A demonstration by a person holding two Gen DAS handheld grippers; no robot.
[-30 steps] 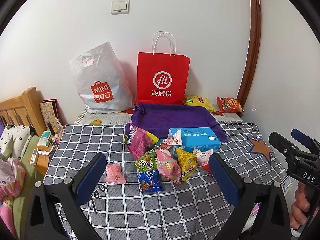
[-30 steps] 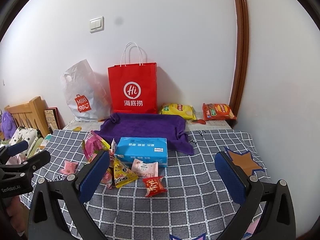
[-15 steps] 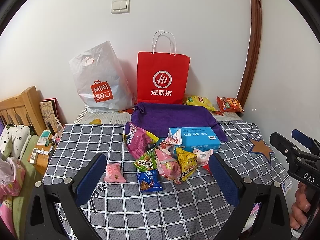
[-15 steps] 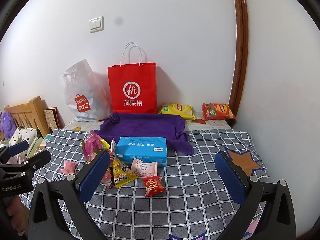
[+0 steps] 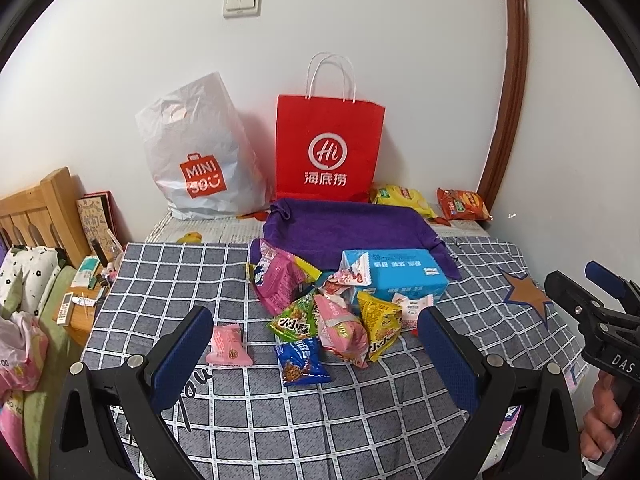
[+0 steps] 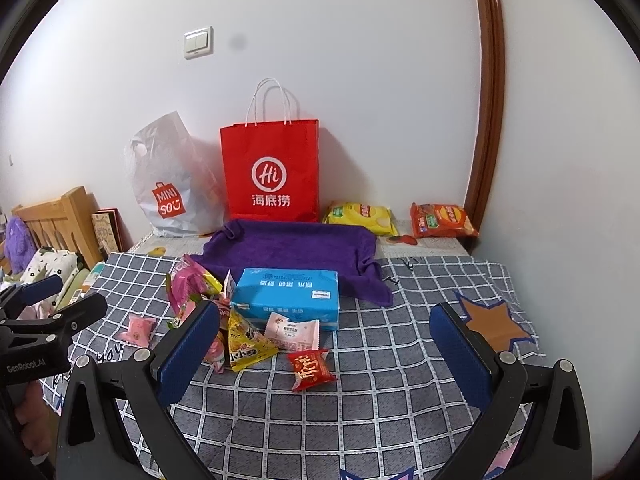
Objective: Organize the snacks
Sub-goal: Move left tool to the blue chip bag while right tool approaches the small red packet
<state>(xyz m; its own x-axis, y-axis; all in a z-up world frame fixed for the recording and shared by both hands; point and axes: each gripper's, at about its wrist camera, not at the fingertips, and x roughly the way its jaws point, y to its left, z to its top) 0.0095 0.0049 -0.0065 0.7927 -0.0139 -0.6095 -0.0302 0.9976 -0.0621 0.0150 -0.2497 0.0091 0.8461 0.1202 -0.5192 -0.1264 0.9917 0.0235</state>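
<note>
L tongs [image 5: 314, 354]: wide, nothing held, above the checked cloth [image 5: 280, 412]. R tongs [image 6: 324, 352]: wide, nothing held, above the same cloth. In L view the R tongs show at far right edge; in R view the L tongs show at far left edge.

Near, L view: blue pack [image 5: 302, 362] lies between the L tongs' fingers, closest item. Pink sachet [image 5: 228, 346] just beside the left finger, apart from the pile. Near, R view: red sachet [image 6: 311, 368] between the R tongs' fingers, closest item, slightly apart from the pile.

Mid: snack pile ahead of both tongs. Green pack [image 5: 294, 320], pink pack [image 5: 344, 330] and yellow pack [image 5: 378, 320] touch/overlap one another. White sachet [image 6: 292, 332] lies just in front of the blue box [image 5: 394, 276], touching it. Magenta bag [image 5: 276, 280] sits left of the box, at the pile's far-left side. Star patch [image 6: 494, 322] on cloth, just past the R tongs' right finger.

Far: purple towel [image 5: 348, 228] spread behind the box; the box's rear edge overlaps it. Beyond, against the wall: white MINISO bag [image 5: 200, 160] to the left, red paper bag [image 5: 328, 152] upright at centre. Right of the red bag: yellow chip bag [image 6: 360, 218], then orange chip bag [image 6: 442, 220], both lying flat, apart from each other.
</note>
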